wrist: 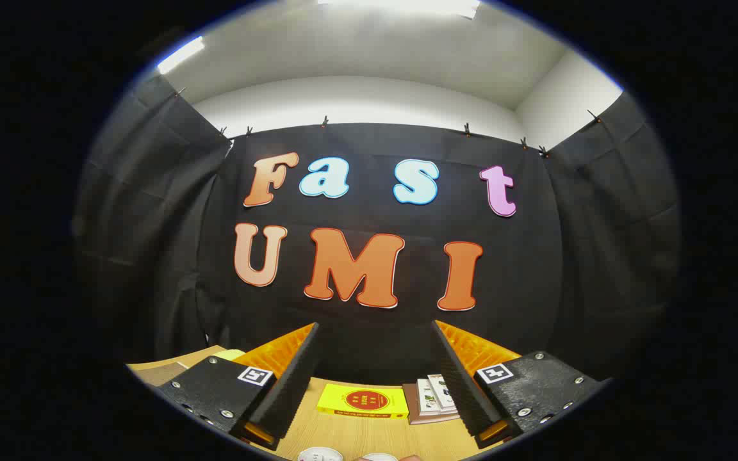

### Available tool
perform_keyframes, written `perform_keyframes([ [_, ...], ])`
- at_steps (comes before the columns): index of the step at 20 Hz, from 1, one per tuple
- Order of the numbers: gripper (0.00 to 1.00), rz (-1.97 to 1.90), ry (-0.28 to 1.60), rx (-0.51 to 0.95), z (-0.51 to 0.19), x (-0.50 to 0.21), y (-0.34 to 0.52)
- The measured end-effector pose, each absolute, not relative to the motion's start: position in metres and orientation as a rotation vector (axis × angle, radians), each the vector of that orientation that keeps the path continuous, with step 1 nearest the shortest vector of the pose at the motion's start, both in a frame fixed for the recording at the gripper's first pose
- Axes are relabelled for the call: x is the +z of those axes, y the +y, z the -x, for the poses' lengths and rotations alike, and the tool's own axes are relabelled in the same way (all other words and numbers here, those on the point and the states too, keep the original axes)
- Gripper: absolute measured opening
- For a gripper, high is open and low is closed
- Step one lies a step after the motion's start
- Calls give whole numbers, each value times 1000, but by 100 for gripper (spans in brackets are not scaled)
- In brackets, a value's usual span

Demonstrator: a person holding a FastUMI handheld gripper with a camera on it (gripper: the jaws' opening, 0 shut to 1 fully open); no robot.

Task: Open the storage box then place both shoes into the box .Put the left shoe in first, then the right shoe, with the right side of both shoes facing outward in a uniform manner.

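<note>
We see our gripper [375, 378] with its two fingers spread wide and nothing between them, raised above a wooden table [350, 435] and facing the booth's black cloth wall. In the gap between the fingers, at about 6 o'clock from the wall's middle, a yellow book [362, 401] lies flat on the table, and just beside it toward 3 o'clock sits a brown book [421, 410] with a few small cards [436, 392] stacked on top, partly hidden by the right finger. We cannot make out the storage box or either shoe from here; two pale rounded shapes [321, 454] at 6 o'clock, nearest us, are too cut off to identify.
</note>
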State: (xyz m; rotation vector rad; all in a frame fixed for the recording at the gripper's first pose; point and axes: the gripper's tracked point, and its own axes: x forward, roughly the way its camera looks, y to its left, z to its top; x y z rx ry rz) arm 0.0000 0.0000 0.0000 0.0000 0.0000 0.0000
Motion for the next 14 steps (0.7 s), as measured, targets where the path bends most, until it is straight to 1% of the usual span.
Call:
perform_keyframes([
  [14,100,-45,39,141,-37,-8,51],
])
